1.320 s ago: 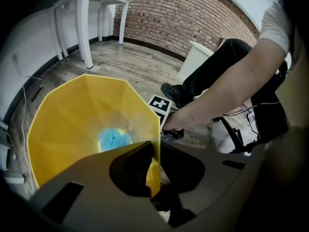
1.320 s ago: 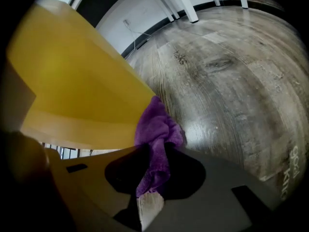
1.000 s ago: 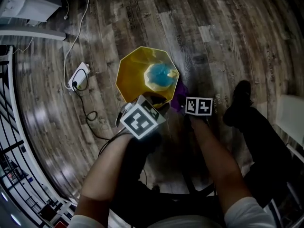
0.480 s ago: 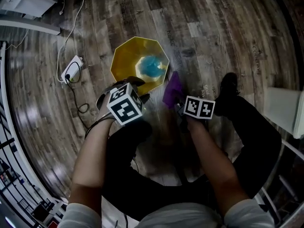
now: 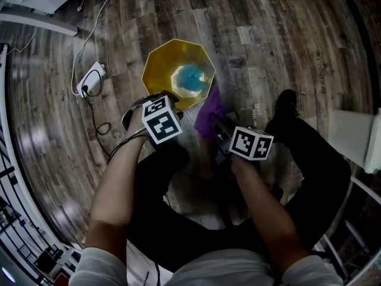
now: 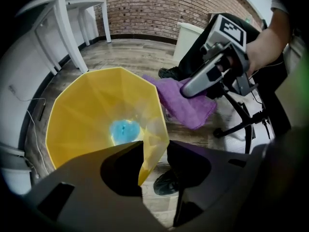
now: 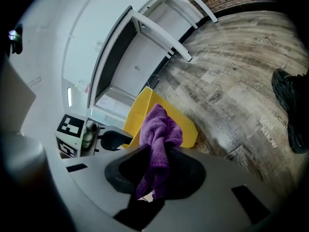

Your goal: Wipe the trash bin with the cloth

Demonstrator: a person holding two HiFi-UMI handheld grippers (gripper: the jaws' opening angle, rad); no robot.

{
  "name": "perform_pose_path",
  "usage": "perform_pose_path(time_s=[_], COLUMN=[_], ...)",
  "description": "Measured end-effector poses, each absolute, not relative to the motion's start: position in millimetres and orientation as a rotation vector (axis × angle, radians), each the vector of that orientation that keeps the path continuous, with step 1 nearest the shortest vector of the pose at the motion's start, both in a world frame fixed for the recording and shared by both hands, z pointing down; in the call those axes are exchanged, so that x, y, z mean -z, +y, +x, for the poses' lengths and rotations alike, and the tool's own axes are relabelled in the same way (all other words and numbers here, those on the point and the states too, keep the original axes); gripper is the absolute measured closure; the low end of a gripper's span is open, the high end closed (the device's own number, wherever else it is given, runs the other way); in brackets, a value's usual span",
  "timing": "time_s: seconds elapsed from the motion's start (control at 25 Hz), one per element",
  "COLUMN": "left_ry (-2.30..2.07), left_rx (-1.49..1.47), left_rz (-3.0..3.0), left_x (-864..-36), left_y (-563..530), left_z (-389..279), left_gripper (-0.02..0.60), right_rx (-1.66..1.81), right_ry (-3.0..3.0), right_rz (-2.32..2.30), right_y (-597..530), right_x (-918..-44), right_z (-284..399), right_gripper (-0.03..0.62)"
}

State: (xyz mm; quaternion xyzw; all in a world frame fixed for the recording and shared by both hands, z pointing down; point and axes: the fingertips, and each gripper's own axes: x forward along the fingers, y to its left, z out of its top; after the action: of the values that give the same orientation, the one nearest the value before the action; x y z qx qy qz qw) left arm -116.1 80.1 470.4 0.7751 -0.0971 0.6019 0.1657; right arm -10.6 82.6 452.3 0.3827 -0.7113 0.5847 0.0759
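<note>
Pinching the cloth (image 7: pixel 157 129), the right gripper (image 7: pixel 154 178) hangs beside the trash bin (image 6: pixel 96 110); the left gripper (image 6: pixel 153 161), fingers (image 6: pixel 72 192) just opened wide, straddles its rim. Next, I reckon: steady the rim, then wipe.

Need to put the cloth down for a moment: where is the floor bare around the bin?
The floor is bare beyond the bin and to its right, up to the shoe. Left of the bin lie a power strip and cable; the near side is crowded with arms and legs.
</note>
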Motion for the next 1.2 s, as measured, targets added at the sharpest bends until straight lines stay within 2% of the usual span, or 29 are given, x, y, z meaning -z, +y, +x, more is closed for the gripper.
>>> perform_pose_path(time_s=[0.56,1.2], left_ry=[-0.183,-0.173], left_rx=[-1.702,-1.683], left_rz=[2.281,2.332], left_x=[-471.1,-462.4], left_y=[83.7,80.5], left_z=[-100.5,-98.0], left_gripper=[0.515,0.525], right_rx=[-1.71,-1.681], right_ry=[-2.184,-2.111], right_rz=[1.068,1.033], right_y=[65.0,57.4], right_x=[-471.3,-528.6], right_z=[-39.2,-46.7], right_gripper=[0.505,0.505])
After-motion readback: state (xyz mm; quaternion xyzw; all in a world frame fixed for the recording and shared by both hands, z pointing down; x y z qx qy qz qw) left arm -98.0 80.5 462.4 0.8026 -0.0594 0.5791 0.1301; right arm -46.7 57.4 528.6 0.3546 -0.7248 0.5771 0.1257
